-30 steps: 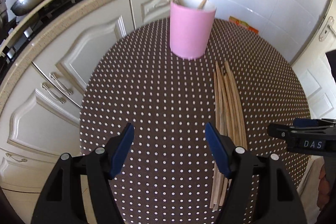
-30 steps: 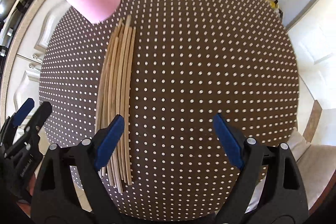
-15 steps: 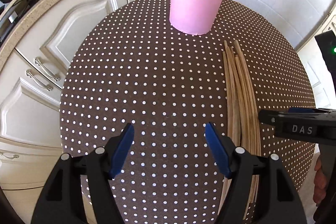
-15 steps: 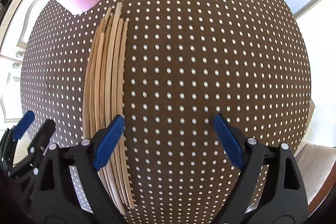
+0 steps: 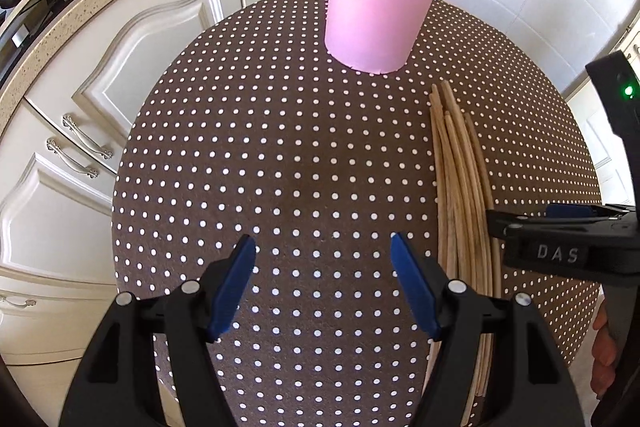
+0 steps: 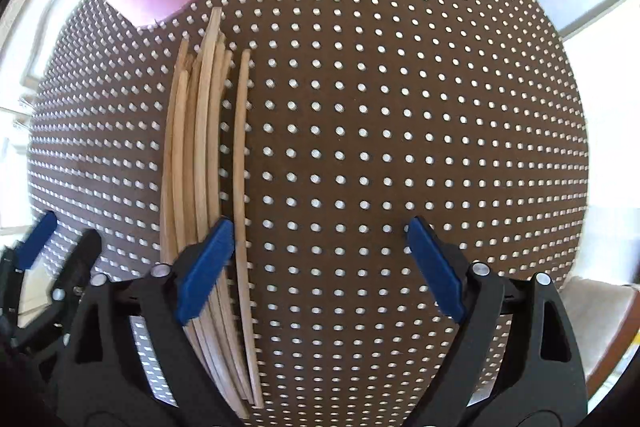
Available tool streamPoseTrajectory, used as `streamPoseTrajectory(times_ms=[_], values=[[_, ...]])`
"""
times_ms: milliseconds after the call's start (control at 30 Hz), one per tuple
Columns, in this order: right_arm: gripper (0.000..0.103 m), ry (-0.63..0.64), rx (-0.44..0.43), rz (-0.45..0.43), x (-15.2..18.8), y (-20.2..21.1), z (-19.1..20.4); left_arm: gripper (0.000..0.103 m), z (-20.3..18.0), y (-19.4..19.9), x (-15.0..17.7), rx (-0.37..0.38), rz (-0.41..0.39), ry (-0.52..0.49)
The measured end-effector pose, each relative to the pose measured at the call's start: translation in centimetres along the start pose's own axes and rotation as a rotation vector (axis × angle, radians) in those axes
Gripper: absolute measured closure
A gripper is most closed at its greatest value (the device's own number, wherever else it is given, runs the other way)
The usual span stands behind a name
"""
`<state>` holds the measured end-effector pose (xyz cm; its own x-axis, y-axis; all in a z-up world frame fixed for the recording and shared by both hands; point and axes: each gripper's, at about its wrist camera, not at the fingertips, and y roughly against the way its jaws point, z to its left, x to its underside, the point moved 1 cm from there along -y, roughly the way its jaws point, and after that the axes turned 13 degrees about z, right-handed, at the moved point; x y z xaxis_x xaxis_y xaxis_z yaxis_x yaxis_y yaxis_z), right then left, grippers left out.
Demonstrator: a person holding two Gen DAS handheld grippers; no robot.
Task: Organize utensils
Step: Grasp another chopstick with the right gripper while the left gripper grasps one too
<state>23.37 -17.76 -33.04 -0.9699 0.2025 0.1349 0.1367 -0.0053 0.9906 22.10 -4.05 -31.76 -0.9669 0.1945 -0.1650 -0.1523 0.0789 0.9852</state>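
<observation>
Kitchen setup, cream cabinets [image 5: 132,75] behind, round brown polka-dot table [image 5: 260,147] up front. Pink cup [image 5: 380,3] standing at the far side with two sticks already in it. Rest of the chopsticks [image 6: 200,163] lying in a tight bundle just beside the cup, one a bit apart on the right edge.

Right gripper [image 6: 320,259] pointing straight down, jaws wide open and empty, left pad right over the bundle, most of the gap over bare cloth. Left gripper [image 5: 324,287] also open, empty, hovering over bare table left of the bundle.

Risks: closing from here probably catches only that stray stick or nothing at all. Centred more to the left, could easily scoop several at once, then fan out and drop on the way to the cup. Thin round sticks, likely to roll or pivot. Grippers close together too, so a bump possible.

Versus a second back: both lower and nearer, cup looming bigger, right jaws shifted over the bundle.
</observation>
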Motion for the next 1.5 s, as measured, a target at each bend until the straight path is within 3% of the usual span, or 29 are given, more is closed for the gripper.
streamPoseTrajectory(times_ms=[133,167,233,267,333,433,667,1033,1100,1267,1333,1400,1500], values=[[0.019,0.001,-0.002,-0.002,1.0,0.4,1.7,0.034,-0.1,0.2,0.2,0.003,0.0,0.003],[0.026,0.007,-0.019,-0.001,1.0,0.4,1.5,0.034,-0.2,0.3,0.2,0.005,-0.001,0.002],[0.05,0.017,-0.023,-0.026,0.9,0.9,1.5,0.034,-0.6,0.6,0.3,0.009,-0.005,-0.004],[0.075,0.037,-0.019,-0.054,0.9,1.4,2.0,0.034,-0.9,0.6,0.2,0.01,-0.008,-0.009],[0.078,0.059,-0.023,-0.066,0.8,1.6,2.6,0.034,-1.4,0.7,-0.1,0.015,-0.01,-0.019],[0.093,0.059,-0.035,-0.076,0.7,1.7,2.4,0.034,-2.3,0.5,-0.7,0.03,-0.003,-0.032],[0.097,0.03,-0.236,-0.081,0.6,1.6,0.6,0.034,-4.3,-0.9,-2.2,0.044,0.037,-0.07],[0.097,0.029,-0.282,-0.078,1.6,2.3,-0.4,0.03,-7.4,-2.7,-3.8,-0.031,0.086,-0.119],[0.097,0.028,-0.299,-0.079,1.7,1.5,-3.9,0.029,-8.5,-3.0,-4.4,-0.074,0.089,-0.131],[0.097,0.024,-0.325,-0.074,1.3,1.4,-5.7,0.031,-9.2,-3.5,-5.8,-0.069,0.093,-0.089],[0.097,0.021,-0.335,-0.07,1.1,1.3,-6.8,0.05,-9.3,-3.3,-6.1,-0.066,0.072,-0.11],[0.097,0.014,-0.351,-0.068,0.9,1.2,-7.5,0.093,-9.6,-3.1,-6.5,-0.057,0.074,-0.136],[0.097,0.0,-0.375,-0.07,1.0,1.4,-8.5,0.097,-9.7,-3.1,-6.8,-0.021,0.082,-0.128]])
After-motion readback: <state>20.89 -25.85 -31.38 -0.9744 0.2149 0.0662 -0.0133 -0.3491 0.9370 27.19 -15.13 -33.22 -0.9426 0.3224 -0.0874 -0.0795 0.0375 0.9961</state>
